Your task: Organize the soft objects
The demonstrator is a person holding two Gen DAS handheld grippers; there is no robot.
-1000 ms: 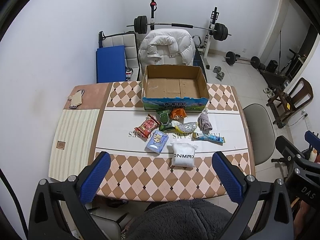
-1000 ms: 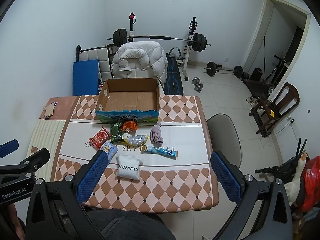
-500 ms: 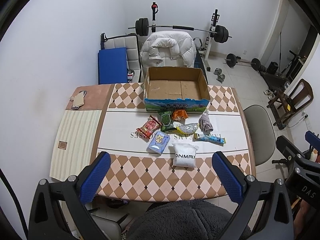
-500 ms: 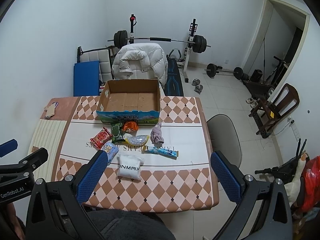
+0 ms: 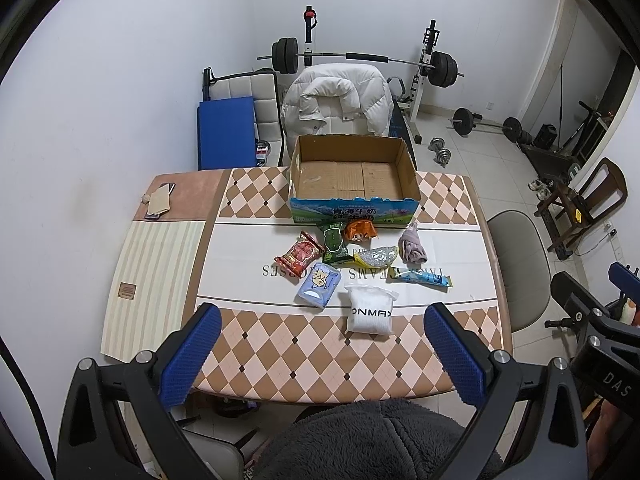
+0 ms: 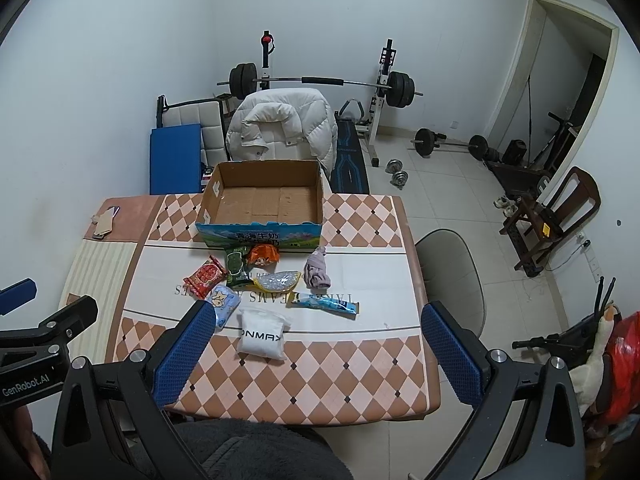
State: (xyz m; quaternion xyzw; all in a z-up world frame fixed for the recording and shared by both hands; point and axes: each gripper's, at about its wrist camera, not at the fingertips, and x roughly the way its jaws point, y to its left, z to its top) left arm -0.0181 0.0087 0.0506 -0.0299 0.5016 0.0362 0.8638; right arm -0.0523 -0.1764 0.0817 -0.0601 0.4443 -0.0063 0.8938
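Observation:
An empty open cardboard box (image 5: 352, 176) (image 6: 260, 200) stands at the far side of the table (image 5: 280, 344). In front of it lie several soft packets: a red one (image 5: 298, 254), a green one (image 5: 334, 242), an orange one (image 5: 360, 230), a silver one (image 5: 376, 257), a light blue one (image 5: 320, 286), a long blue one (image 5: 420, 278), a white pouch (image 5: 369, 314) (image 6: 262, 338) and a mauve cloth (image 5: 412, 246) (image 6: 316, 270). My left gripper (image 5: 322, 356) and right gripper (image 6: 318, 354) are both open and empty, held high above the table's near edge.
A phone and card (image 5: 158, 200) lie at the table's far left corner. A chair with a white jacket (image 5: 340, 104) stands behind the box, a grey chair (image 5: 520, 264) at the right. Weight bench and dumbbells (image 5: 440, 154) fill the floor beyond.
Both grippers have drawn back and up a little, so the table looks slightly farther off. Nothing on the table has moved.

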